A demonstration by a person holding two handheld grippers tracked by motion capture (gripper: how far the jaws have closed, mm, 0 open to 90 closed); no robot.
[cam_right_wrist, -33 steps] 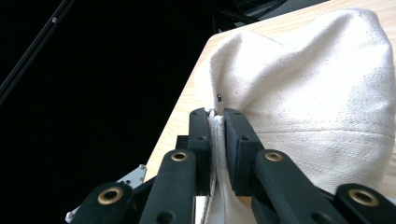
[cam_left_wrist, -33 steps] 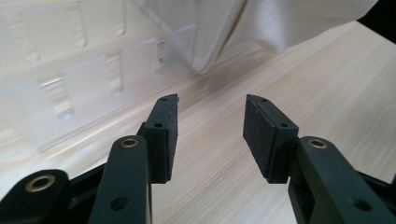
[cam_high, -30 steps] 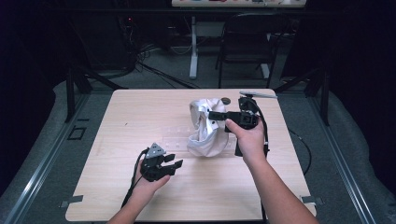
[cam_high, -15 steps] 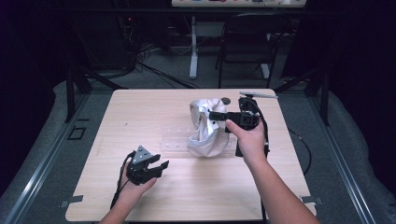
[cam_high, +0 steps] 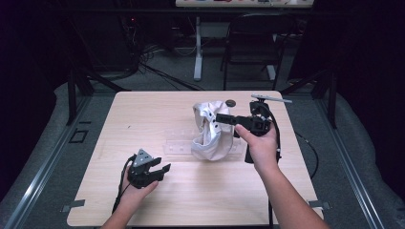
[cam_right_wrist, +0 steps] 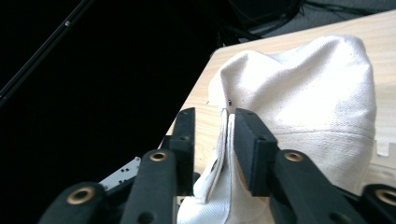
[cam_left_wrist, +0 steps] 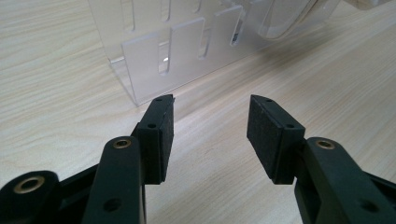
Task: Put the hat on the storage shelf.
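The work looks part done, as I judge it; one gripper has a hold on the cloth, the other has yet to join in. Nearest the person, the left gripper (cam_high: 160, 170) hovers low over the worktop (cam_high: 143, 114) at its front left, released, its jaws apart with nothing between them; they point toward the clear plastic rack (cam_left_wrist: 187, 51) just ahead. Farther on, near the middle of the worktop, the white cloth bag (cam_high: 210, 131) rests partly on that rack; it is pale, finely woven canvas, slumped and rumpled, with a stitched hem. The right gripper (cam_right_wrist: 227, 128) is clenched on the bag's doubled edge, holding its upper part raised; what seems left is to open or lift it clear. Beyond it a small dark disc (cam_high: 230, 102) lies near the far edge.
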